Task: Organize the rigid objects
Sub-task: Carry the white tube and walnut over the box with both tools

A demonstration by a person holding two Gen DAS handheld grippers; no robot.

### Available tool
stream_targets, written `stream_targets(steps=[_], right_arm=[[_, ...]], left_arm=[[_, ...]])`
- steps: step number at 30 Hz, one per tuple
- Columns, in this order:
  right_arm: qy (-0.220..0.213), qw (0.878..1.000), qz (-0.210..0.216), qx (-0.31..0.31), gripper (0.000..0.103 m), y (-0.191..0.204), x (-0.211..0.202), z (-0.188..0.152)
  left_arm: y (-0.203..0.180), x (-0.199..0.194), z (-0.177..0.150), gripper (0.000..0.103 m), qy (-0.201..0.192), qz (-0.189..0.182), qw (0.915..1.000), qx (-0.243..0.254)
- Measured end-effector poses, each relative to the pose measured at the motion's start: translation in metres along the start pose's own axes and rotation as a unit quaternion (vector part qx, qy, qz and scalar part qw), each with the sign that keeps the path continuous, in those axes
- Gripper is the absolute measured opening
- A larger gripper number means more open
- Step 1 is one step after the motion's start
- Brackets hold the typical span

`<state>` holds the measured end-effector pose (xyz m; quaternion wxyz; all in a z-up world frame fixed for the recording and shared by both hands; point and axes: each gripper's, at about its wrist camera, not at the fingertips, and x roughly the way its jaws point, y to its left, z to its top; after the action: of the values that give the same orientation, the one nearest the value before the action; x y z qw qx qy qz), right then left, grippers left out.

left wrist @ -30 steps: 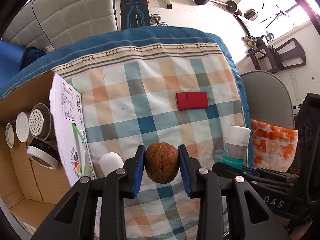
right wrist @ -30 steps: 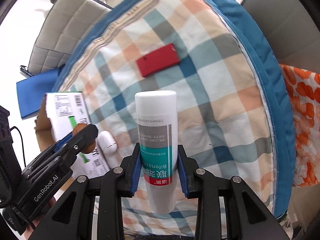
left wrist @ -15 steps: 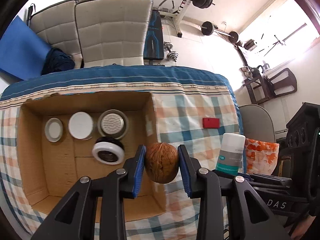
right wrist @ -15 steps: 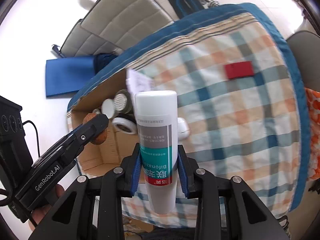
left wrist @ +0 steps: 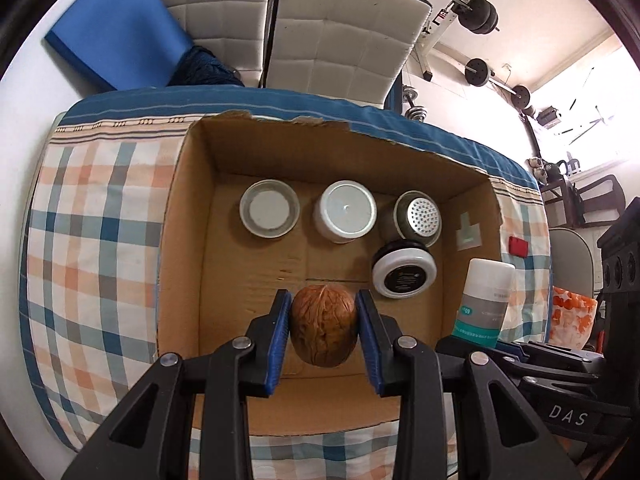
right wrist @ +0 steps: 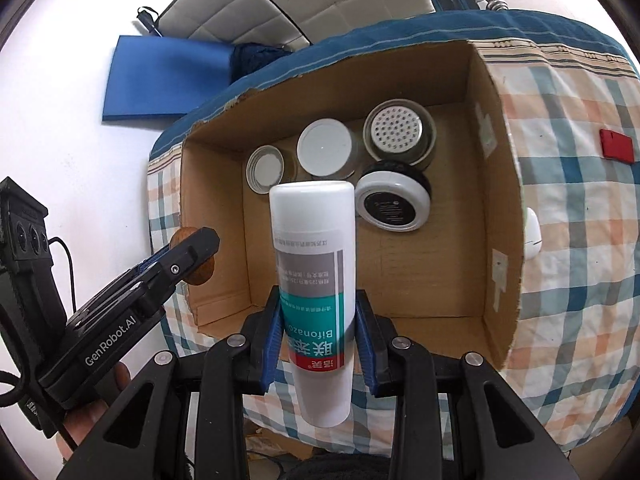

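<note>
Your left hand-held gripper (left wrist: 323, 326) pinches a light, hard, round walnut (left wrist: 323, 325) across its middle above the cardboard box (left wrist: 180, 216), while your right hand-held gripper (right wrist: 318, 334) clamps the smooth, slippery bottle (right wrist: 314, 280) low on its label.

A home room: barbell rack (left wrist: 476, 12), padded chairs (left wrist: 340, 36), checked tablecloth (left wrist: 92, 216).

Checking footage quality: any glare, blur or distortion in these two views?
Left wrist view: window at upper right blown out; cardboard box edges bowed by fisheye; walnut sharp. Right wrist view: even light, bottle label legible, tablecloth curved at the rim.
</note>
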<state>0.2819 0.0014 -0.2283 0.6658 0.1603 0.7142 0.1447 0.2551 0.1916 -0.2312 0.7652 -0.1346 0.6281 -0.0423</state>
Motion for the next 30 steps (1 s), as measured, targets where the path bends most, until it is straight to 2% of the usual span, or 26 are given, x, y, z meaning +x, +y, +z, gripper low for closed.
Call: stream_targets(steps=[8, 14, 19, 30], right_arm=[[0.000, 0.997, -0.066, -0.032, 0.035, 0.041, 0.054, 0.008], [0.003, 0.994, -0.102, -0.042, 0.035, 0.051, 0.089, 0.021], [0.008, 0.993, -0.111, -0.037, 0.035, 0.045, 0.116, 0.032], [0.043, 0.992, -0.115, -0.005, 0.035, 0.013, 0.163, 0.058]], left_arm=[[0.042, 0.034, -0.002, 0.030, 0.028, 0.003, 0.9995, -0.014], [0.056, 0.059, 0.002, 0.030, 0.046, 0.003, 0.9988, -0.017], [0.060, 0.078, 0.010, 0.030, 0.066, -0.012, 0.9973, -0.028], [0.048, 0.121, 0.019, 0.030, 0.106, 0.010, 0.9943, -0.010]])
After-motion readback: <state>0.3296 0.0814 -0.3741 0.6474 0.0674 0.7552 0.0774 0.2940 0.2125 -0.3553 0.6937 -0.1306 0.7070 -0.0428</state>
